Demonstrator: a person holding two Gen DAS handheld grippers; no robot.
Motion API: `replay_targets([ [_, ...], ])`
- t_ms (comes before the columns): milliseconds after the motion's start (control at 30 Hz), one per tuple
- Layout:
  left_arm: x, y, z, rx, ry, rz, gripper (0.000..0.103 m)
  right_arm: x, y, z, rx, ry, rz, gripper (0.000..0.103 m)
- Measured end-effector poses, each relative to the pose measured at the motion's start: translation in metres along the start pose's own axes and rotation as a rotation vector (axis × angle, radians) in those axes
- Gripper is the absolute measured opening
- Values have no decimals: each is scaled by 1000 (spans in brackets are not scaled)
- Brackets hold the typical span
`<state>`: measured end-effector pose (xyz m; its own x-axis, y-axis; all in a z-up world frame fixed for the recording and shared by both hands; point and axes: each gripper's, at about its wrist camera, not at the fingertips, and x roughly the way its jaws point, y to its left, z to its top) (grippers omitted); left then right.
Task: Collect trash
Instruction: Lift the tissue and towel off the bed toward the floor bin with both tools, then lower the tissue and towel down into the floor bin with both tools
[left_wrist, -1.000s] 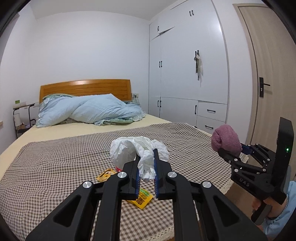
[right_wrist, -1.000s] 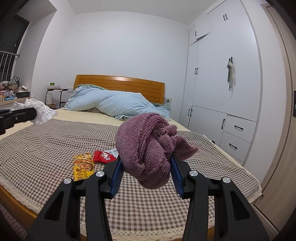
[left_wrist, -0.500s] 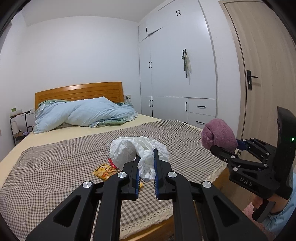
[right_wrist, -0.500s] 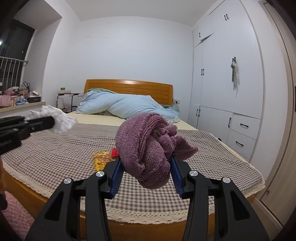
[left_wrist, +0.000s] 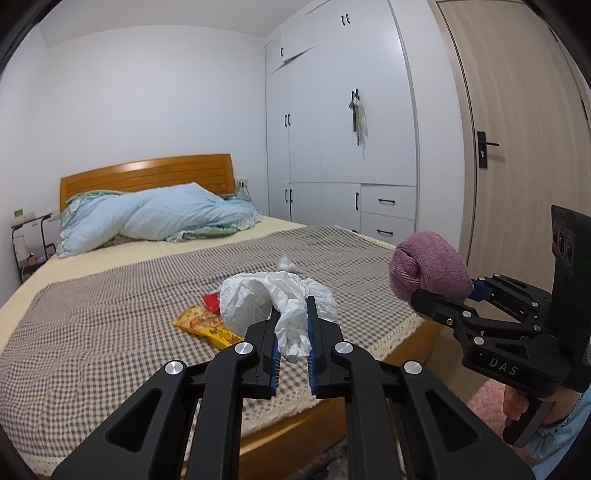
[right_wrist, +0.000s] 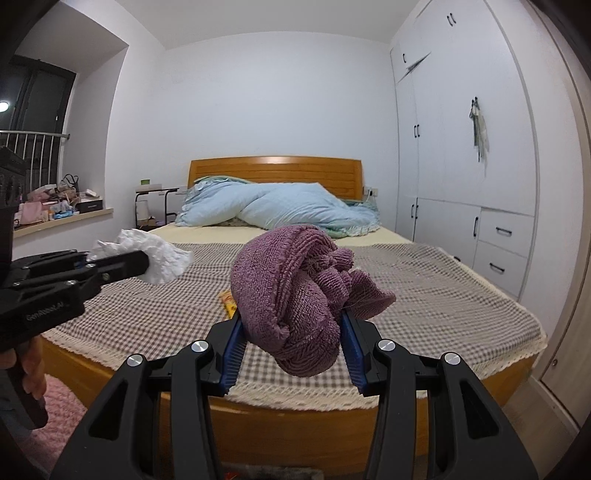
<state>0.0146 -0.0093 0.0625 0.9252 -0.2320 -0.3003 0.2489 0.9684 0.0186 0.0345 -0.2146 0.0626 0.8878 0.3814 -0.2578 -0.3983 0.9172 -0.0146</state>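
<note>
Left tongs pinch crumpled white paper; right tongs clamp a bunched purple cloth. Both loads hang near the bed's foot edge. Left on the bed: yellow wrapper, red wrapper, small white scrap.
</note>
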Motion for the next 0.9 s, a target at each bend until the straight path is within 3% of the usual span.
replay_targets([
  [900,37,-17,-74,-15,271,-55,9,8,7,-78,73,260,35,45],
])
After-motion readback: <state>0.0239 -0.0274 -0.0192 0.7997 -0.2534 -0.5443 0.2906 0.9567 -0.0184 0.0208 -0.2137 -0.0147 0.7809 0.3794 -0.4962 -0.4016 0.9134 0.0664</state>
